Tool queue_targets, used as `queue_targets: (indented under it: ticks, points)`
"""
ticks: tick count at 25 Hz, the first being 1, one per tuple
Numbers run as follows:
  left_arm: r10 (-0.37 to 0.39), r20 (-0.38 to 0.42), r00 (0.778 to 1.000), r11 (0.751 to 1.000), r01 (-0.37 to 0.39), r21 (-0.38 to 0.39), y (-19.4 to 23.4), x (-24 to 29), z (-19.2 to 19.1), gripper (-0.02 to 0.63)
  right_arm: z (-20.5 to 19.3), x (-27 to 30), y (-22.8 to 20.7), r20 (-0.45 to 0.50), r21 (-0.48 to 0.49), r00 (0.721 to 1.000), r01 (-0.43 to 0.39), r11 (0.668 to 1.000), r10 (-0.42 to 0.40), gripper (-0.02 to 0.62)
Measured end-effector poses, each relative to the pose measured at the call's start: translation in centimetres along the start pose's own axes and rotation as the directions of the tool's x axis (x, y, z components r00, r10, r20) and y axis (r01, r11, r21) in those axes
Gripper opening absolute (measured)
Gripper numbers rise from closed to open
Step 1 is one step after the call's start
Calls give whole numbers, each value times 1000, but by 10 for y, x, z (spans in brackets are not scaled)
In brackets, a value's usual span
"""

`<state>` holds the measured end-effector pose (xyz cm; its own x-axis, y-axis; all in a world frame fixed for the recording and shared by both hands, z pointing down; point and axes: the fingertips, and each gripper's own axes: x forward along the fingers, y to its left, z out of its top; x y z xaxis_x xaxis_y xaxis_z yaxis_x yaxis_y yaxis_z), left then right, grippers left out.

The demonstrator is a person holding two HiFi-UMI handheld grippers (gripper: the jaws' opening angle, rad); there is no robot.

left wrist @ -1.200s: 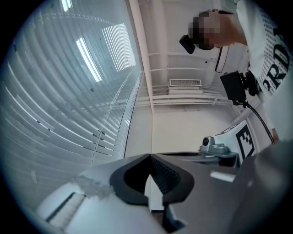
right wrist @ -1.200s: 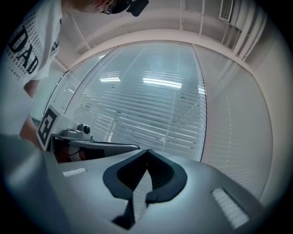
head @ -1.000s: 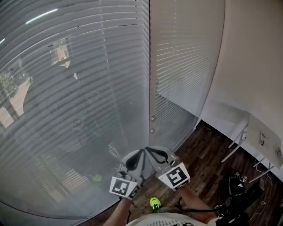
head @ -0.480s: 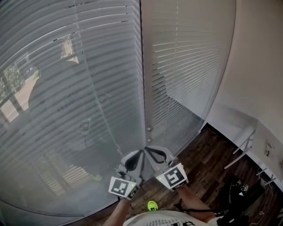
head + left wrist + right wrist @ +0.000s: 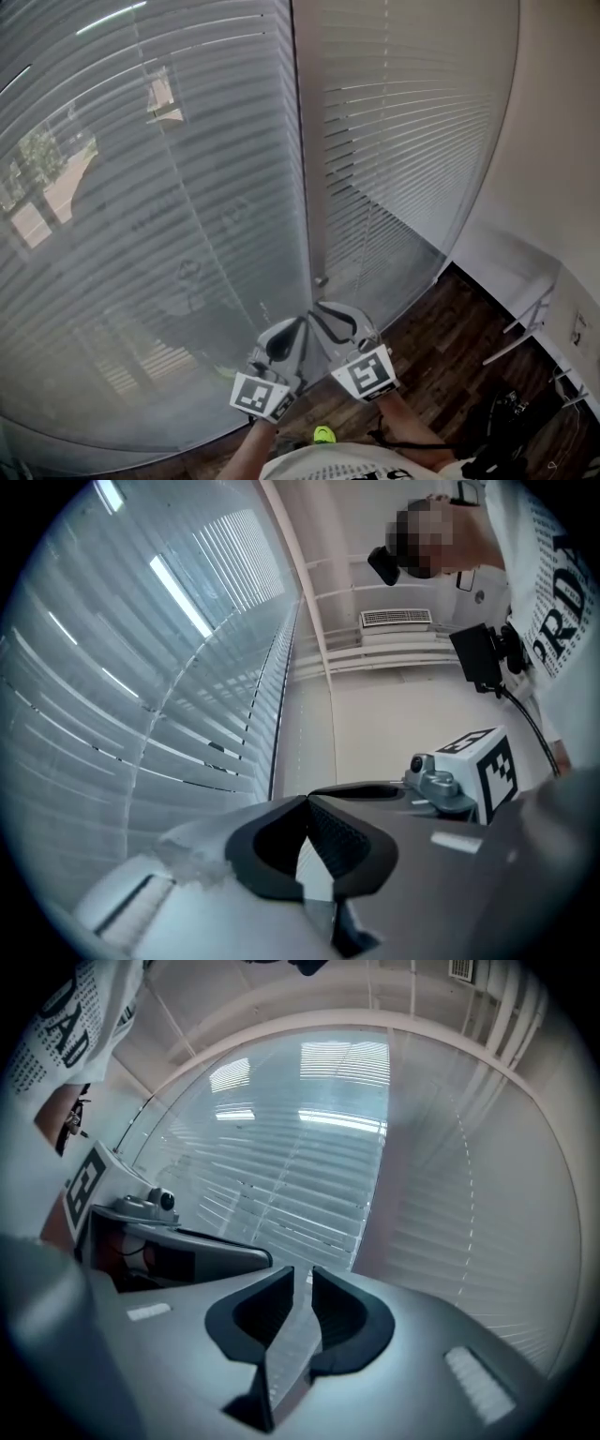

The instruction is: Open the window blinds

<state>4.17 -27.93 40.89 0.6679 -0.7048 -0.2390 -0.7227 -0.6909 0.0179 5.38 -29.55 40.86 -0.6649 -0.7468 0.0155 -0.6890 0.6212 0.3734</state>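
Grey slatted blinds cover the big left window (image 5: pixel 141 234) and the narrower right window (image 5: pixel 403 141), slats nearly closed, with outdoor shapes showing faintly through the left one. A pale upright frame (image 5: pixel 307 169) divides them and carries a small round knob (image 5: pixel 321 281). Both grippers are low in the head view, side by side, pointing at the foot of that frame. My left gripper (image 5: pixel 298 324) (image 5: pixel 307 799) is shut with nothing in it. My right gripper (image 5: pixel 319 309) (image 5: pixel 302 1275) has just been opening: a narrow gap shows between its jaws, with nothing in it.
A white wall (image 5: pixel 553 141) meets the right blind at a corner. Dark wood floor (image 5: pixel 450 347) lies below, with white furniture legs (image 5: pixel 525 328), dark gear and cables (image 5: pixel 506 422), and a small green object (image 5: pixel 324 434) near my feet.
Both grippers have come closer to the window frame, and the knob now sits just above their tips. The blinds' slats look the same.
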Motion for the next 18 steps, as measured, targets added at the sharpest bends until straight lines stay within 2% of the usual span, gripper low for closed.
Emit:
queue_targets:
  ticks: [6, 10, 12, 15, 18]
  points:
    - [27, -34, 999, 999, -28, -31, 11, -1, -14, -8, -13, 8, -16, -27, -15, 998, 52, 999, -53, 61]
    - [2, -14, 1000, 999, -3, -38, 10, 4, -12, -8, -20, 13, -29, -51, -57, 994, 96, 994, -99, 77]
    - [-8, -6, 1000, 999, 8, -38, 11, 6, -13, -8, -27, 16, -33, -75, -64, 992, 99, 993, -104, 83]
    - [0, -42, 999, 999, -2, -38, 17, 7, -20, -8, -36, 22, -40, -111, -81, 988, 103, 991, -112, 95]
    - [-3, -26, 1000, 999, 2, -47, 21, 9, -20, -8, -43, 28, -44, -140, -103, 983, 101, 990, -115, 123]
